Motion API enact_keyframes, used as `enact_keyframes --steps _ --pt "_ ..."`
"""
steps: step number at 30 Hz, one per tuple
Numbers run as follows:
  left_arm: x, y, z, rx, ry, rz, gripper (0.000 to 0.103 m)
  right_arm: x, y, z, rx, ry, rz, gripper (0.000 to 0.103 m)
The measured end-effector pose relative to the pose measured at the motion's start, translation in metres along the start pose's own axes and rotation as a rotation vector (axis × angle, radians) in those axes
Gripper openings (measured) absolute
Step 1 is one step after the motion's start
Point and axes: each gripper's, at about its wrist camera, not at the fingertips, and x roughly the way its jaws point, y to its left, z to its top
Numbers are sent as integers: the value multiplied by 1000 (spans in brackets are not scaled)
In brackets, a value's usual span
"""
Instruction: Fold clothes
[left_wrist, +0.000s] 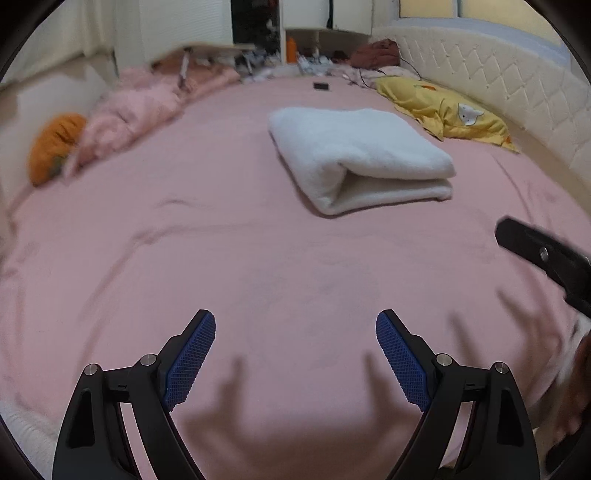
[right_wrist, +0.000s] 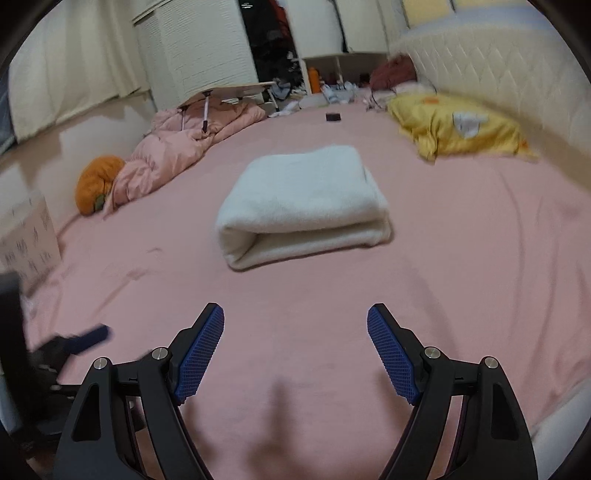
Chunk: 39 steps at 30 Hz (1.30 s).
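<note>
The folded white fleece blanket (right_wrist: 303, 203) lies mid-bed on the pink sheet (right_wrist: 461, 258), far of both grippers; it looks soft, thick and light (likely to sag and slip), so I would pinch a near corner through all layers. The left gripper (left_wrist: 295, 354) and right gripper (right_wrist: 295, 350) are spread wide, holding nothing, touching nothing.

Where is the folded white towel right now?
The folded white towel lies mid-bed on the pink sheet, ahead of both open grippers, with the yellow pillow to its right and the pink quilt left.
</note>
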Motion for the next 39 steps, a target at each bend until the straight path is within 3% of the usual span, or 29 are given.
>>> enact_keyframes --steps 2,6,8,12,13,15,17,20,22,23,24,25,27,29,31,33,34,36,37,38,39 --pt "14 8 18 -65 -18 -28 89 8 -5 1 21 7 -2 80" --pt "60 5 60 -63 -8 -1 86 27 -19 2 82 44 2 80" --pt "86 -5 78 -34 20 15 77 33 -26 2 122 63 10 80" --pt "127 -35 104 71 29 70 74 37 -44 4 196 72 23 80" --pt "133 -39 110 81 16 72 71 38 -48 5 215 74 25 80" --pt "137 -44 121 80 -35 88 52 40 -57 6 255 81 28 80" --pt "141 -38 123 35 -70 92 40 42 -62 7 273 83 23 80" --pt "143 -40 108 52 -107 128 36 44 -65 9 293 92 64 80" --pt "143 -41 105 71 -112 112 44 50 -68 16 349 111 176 80" --pt "145 -37 105 56 -100 96 59 55 -72 22 409 124 263 80" --pt "148 -28 104 19 -83 90 83 61 -76 29 469 137 351 80" --pt "151 -17 102 -40 -67 94 94 66 -79 35 529 150 438 82" --pt "157 11 98 -180 -46 25 101 96 -89 42 724 230 577 94" --pt "160 20 96 -223 -45 -21 100 135 -98 46 947 334 704 98" --pt "157 9 96 -168 -61 20 92 168 -98 46 1062 420 769 98" --pt "152 -4 94 -104 -98 64 79 191 -93 50 1076 479 777 98" --pt "150 -9 93 -76 -115 84 77 197 -91 55 1047 483 752 98" --pt "148 -16 91 -36 -129 84 56 210 -84 63 1011 482 695 98" --pt "147 -20 90 -12 -135 82 50 215 -80 65 1013 481 698 98" --pt "146 -27 89 20 -141 86 37 221 -76 68 1015 479 701 98" --pt "146 -33 90 48 -145 98 36 224 -74 72 1010 468 703 98"
